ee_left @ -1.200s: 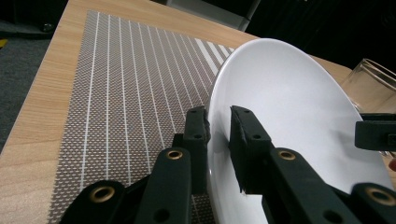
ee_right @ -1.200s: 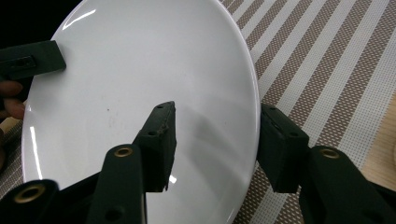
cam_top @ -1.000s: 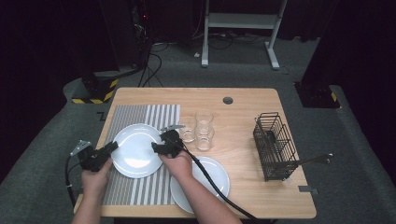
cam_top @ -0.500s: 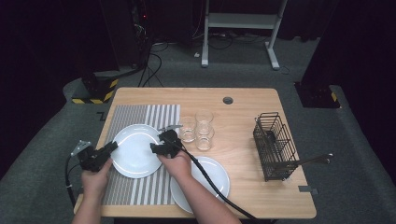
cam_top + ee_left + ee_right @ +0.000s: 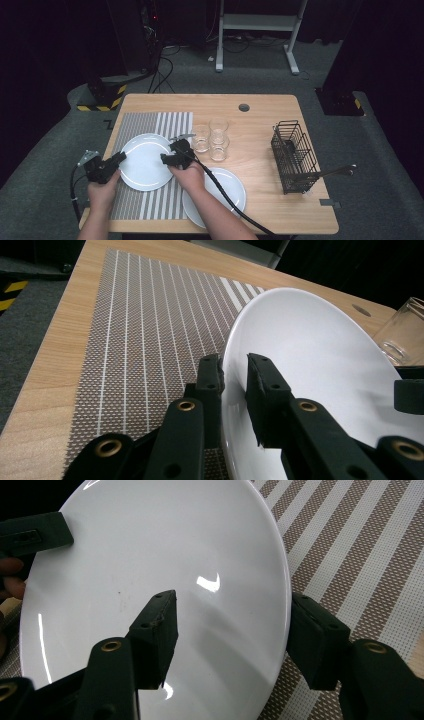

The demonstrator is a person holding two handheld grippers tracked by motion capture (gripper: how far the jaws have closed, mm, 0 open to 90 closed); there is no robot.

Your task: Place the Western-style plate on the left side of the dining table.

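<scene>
Gripping plate (image 5: 145, 162) rim between left gripper (image 5: 111, 162) fingers, above striped mat (image 5: 150, 125). Right gripper (image 5: 169, 157) fingers straddle opposite rim, open, not pressing. Risk: one-sided hold lets plate tilt, slip, knock glasses (image 5: 211, 140) behind right fingers.

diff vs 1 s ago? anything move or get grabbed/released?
No visible change. The left gripper stays clamped on the white plate's left rim. The right gripper's jaws straddle its right rim, open. Plate, placemat, glasses, second plate and wire basket are where they were.
</scene>
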